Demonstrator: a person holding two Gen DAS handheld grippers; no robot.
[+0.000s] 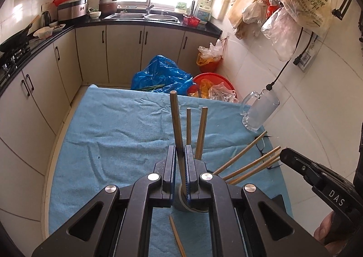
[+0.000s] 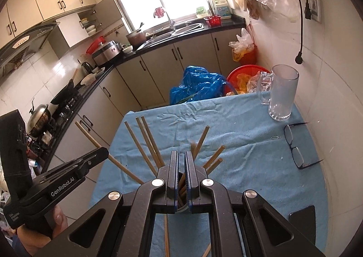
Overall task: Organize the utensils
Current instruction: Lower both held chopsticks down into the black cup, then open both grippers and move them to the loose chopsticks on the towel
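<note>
My left gripper (image 1: 180,151) is shut on a wooden chopstick (image 1: 176,120) that stands upright above a small grey holder cup (image 1: 181,202) on the blue cloth (image 1: 118,125). Several other chopsticks (image 1: 247,161) lean out of the cup. My right gripper (image 2: 181,157) hovers right over the same cup (image 2: 181,206), its jaws nearly closed, and I cannot tell whether it grips a chopstick. Several chopsticks (image 2: 145,141) fan out of the cup. Loose chopsticks (image 2: 166,238) lie on the cloth near me.
A glass mug (image 2: 281,95) stands at the table's far right. Black glasses (image 2: 295,145) lie beside it. A dark phone (image 2: 302,225) lies at the near right. Behind the table are a blue bag (image 2: 197,84) and a red basin (image 2: 242,73).
</note>
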